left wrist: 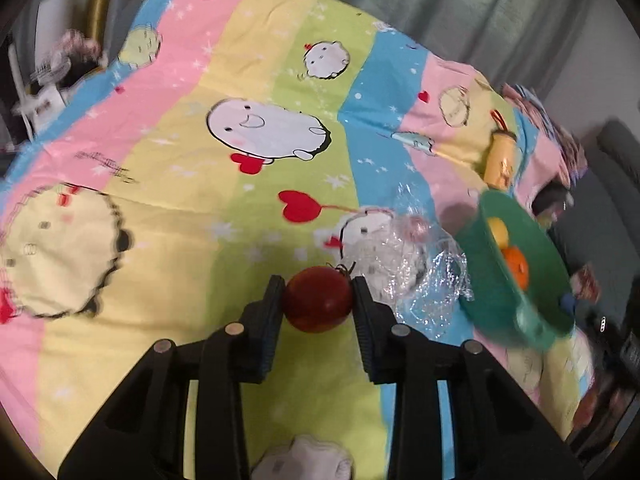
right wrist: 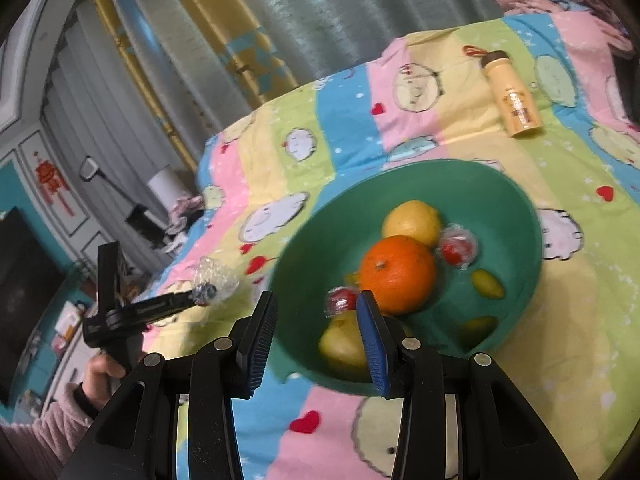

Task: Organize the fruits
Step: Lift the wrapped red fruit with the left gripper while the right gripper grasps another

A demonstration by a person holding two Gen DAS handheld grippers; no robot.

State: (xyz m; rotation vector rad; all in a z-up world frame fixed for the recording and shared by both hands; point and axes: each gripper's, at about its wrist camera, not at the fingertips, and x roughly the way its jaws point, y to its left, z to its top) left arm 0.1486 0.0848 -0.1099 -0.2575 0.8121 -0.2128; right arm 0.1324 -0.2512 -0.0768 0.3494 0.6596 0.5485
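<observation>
In the left wrist view, a dark red tomato [left wrist: 318, 299] is being pinched between the two fingers of the left gripper [left wrist: 318, 300], with both pads pressed against its sides, above the striped cartoon bedsheet [left wrist: 180, 200]. A crumpled clear plastic wrap [left wrist: 416, 276] is lying just beside the gripper on its right, and the green bowl [left wrist: 532, 320] is being shown further right, blurred, with an orange [left wrist: 516, 268] and a yellow fruit [left wrist: 498, 230] inside. A cream bottle [left wrist: 500, 160] is lying beyond the bowl. In the right wrist view, the right gripper [right wrist: 316, 340] is being held spread apart, with the near rim of the green bowl [right wrist: 520, 208] standing between its fingers; whether a pad touches the rim cannot be told. The bowl is being shown holding an orange [right wrist: 398, 274], a lemon [right wrist: 412, 222], a pear [right wrist: 344, 344], small wrapped red fruits [right wrist: 458, 248] and small yellow-green fruits [right wrist: 488, 284]. The left gripper [right wrist: 200, 296] is being seen well to the left, its tip hidden by plastic wrap [right wrist: 216, 276].
</observation>
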